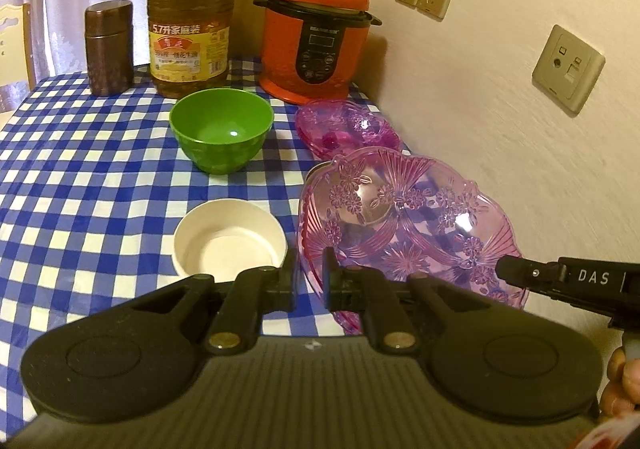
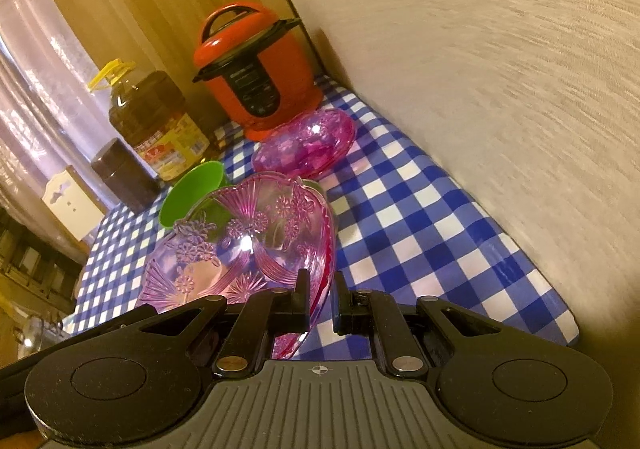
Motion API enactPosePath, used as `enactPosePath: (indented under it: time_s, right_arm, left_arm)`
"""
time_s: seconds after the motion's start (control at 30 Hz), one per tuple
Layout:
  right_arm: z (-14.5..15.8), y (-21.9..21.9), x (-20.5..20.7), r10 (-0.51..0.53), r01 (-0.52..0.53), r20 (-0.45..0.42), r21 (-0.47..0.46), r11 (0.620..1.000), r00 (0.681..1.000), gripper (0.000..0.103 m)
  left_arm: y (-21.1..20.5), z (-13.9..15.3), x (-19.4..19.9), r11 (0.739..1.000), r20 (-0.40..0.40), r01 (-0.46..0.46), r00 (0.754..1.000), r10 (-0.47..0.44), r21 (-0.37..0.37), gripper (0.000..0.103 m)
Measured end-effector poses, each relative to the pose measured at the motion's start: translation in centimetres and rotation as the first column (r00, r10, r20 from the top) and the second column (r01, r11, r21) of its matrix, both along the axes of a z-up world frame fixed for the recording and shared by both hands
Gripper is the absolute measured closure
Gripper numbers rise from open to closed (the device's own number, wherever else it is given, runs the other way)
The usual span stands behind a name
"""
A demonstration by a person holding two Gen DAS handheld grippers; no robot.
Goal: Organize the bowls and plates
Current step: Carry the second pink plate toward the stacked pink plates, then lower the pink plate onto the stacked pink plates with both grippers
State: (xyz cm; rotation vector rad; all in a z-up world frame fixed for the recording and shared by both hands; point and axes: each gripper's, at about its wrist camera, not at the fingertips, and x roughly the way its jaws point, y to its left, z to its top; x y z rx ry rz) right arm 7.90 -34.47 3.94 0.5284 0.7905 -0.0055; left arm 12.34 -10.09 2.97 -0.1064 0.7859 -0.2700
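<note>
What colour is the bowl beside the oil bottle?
The bowl is green, seen best in the left wrist view.

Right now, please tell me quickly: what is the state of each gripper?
Left gripper: shut on the rim of the pink plate.
Right gripper: shut on the same pink plate, at its opposite rim.

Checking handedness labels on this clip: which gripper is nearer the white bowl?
Left. The left gripper sits just beside the white bowl, at the near rim of the pink patterned plate. The right gripper holds that plate's opposite edge, farther from the bowl.
</note>
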Motion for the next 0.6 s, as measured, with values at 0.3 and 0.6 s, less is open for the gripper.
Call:
enactPosePath:
  time_s: [0.3,0.6]
  right_arm:
    - [-0.5,-1.1,2.0,-0.024,0.024,0.0,-0.001,1.0,1.0,0.093]
    - [-1.1,-1.9,4.5,-0.035,0.035,0.007,-0.001,0.999,0.999,0.093]
  left_arm:
    - [-1.0,-0.4,2.2,1.0,0.001,0.014,1.0,-0.014,0.001,0.093]
    - [-1.7,-0.5,5.2,1.0,0.007,0.021,1.0,-0.021,0.006,0.093]
